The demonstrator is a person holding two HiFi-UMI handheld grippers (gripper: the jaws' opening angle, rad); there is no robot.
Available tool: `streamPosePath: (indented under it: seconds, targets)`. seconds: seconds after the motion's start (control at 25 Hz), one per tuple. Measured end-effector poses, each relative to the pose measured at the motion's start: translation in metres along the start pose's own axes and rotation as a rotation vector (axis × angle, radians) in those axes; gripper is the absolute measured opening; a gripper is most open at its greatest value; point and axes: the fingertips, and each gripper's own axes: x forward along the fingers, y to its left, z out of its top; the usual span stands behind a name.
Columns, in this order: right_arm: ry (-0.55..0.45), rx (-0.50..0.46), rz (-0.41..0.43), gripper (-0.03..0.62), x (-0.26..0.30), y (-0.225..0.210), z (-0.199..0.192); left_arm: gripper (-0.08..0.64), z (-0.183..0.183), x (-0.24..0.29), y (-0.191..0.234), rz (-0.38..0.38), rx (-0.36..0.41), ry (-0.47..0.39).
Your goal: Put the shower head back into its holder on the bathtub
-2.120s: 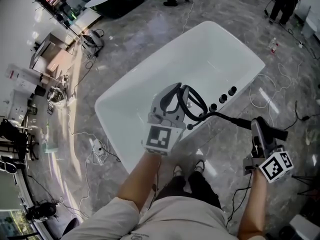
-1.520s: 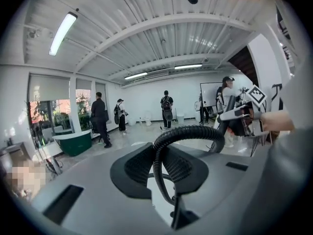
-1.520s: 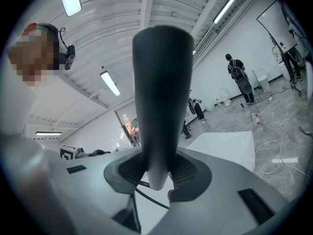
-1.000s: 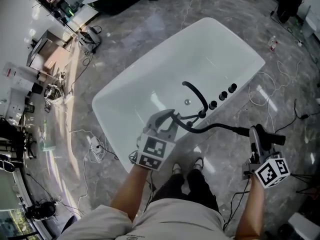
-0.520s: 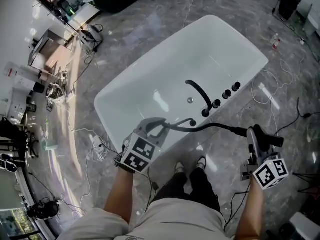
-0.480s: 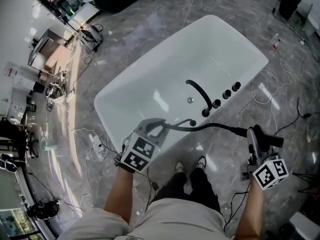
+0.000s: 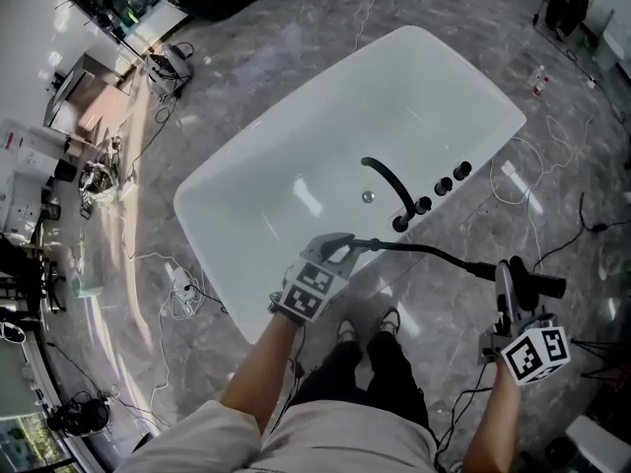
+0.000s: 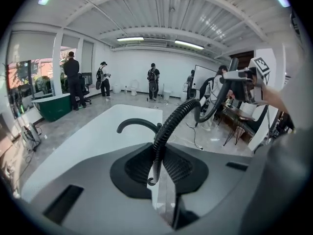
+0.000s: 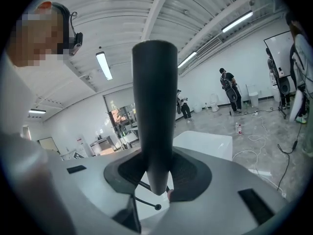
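The black shower head (image 9: 154,106) stands upright between the jaws of my right gripper (image 9: 157,190), which is shut on its handle. In the head view the right gripper (image 7: 509,276) hangs over the floor, right of the white bathtub (image 7: 296,156), with the shower head (image 7: 550,286) sticking out sideways. A black ribbed hose (image 7: 424,252) runs from it to my left gripper (image 7: 340,246) at the tub's near rim. The left gripper (image 8: 159,180) is shut on the hose (image 8: 168,126). The black faucet (image 7: 389,180) and a row of black knobs (image 7: 444,187) sit on the near rim.
Cables (image 7: 537,166) lie loose on the grey marble floor around the tub. My feet (image 7: 365,328) are close to the tub's near side. Several people (image 8: 153,80) stand at the far end of the room. Desks and equipment (image 7: 89,116) line the left side.
My left gripper, still shut on the hose, has come down and moved right to the tub's near rim close to the faucet. The right gripper with the shower head has stayed put.
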Motion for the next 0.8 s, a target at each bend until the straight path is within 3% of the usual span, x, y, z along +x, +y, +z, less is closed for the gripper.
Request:
streamPosePath:
  seconds: [0.28,0.52,0.8]
  targets:
    - [-0.086,0.014,0.003,0.137,-0.002,-0.007,0.025,0.060,-0.045,0.083,-0.001,0.009,0.001,-0.012]
    - [-0.179,0.071,0.083,0.136,0.007,-0.004,0.045,0.060,-0.100,0.139,0.004,0.017,0.012,0.022]
    - [-0.196,0.099,0.181,0.135,0.040,0.014,0.039,0.060,-0.153,0.189,0.006,0.016,-0.016,0.089]
